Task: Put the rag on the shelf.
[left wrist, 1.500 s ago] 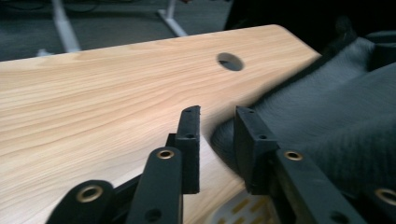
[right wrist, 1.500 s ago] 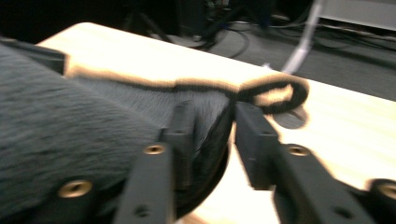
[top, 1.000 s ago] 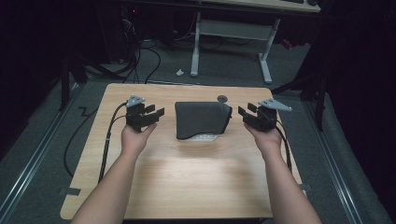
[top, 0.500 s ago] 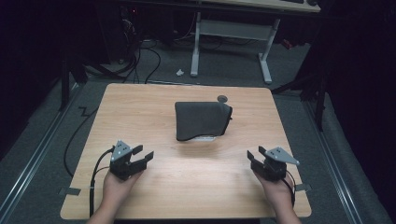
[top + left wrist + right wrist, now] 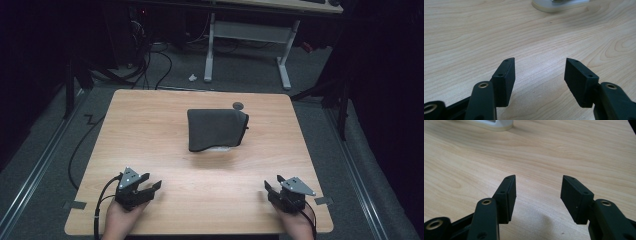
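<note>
Both tongs, left point(image 5: 149, 188) and right point(image 5: 272, 190), have just been opening, nothing held; a dark grey fabric pouch point(image 5: 216, 129) is seen closed on the pale wooden surface point(image 5: 150, 125).

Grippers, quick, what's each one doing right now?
Left gripper: open, holding nothing, jaws just been opening.
Right gripper: open, holding nothing, jaws just been opening.

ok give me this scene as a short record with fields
table: light wood
cloth: dark, draped over a pale base, mid-table toward the far side
small disc: dark, just beyond the cloth
left gripper: near left edge, open, jaws have just been opening, nothing between them
right gripper: near right edge, open, jaws have just been opening, nothing between them
</note>
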A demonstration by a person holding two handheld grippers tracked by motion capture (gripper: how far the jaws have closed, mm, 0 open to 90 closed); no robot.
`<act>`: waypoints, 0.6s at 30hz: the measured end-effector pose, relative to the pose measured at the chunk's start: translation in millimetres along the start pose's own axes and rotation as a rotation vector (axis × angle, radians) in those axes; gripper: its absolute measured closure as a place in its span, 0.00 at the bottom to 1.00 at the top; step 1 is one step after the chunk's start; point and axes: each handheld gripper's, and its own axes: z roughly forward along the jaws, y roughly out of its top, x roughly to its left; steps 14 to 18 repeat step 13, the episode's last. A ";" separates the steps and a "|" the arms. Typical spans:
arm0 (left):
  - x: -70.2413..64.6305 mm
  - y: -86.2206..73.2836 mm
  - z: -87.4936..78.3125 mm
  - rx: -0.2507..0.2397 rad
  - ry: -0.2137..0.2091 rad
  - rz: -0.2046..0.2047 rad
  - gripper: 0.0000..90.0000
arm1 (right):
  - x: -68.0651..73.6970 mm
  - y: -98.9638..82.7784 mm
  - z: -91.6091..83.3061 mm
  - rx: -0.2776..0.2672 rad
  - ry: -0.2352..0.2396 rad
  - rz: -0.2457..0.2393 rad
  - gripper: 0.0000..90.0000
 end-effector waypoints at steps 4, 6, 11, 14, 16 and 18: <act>-2.6 -0.4 0.7 0.001 -0.004 0.013 0.47 | -0.2 -0.7 -0.9 -0.001 -0.004 -0.008 0.52; -2.0 -0.6 0.6 -0.001 -0.002 0.014 0.47 | -0.8 -0.5 -1.4 -0.004 -0.005 -0.004 0.52; 0.3 0.4 -2.4 -0.013 -0.004 -0.002 0.47 | -1.7 -1.1 -0.8 -0.004 -0.005 -0.004 0.51; 0.5 0.8 -3.6 -0.016 -0.002 -0.001 0.47 | -1.4 -0.9 -1.0 -0.007 -0.005 -0.004 0.50; 0.5 0.8 -3.6 -0.016 -0.002 -0.001 0.47 | -1.4 -0.9 -1.0 -0.007 -0.005 -0.004 0.50; 0.5 0.8 -3.6 -0.016 -0.002 -0.001 0.47 | -1.4 -0.9 -1.0 -0.007 -0.005 -0.004 0.50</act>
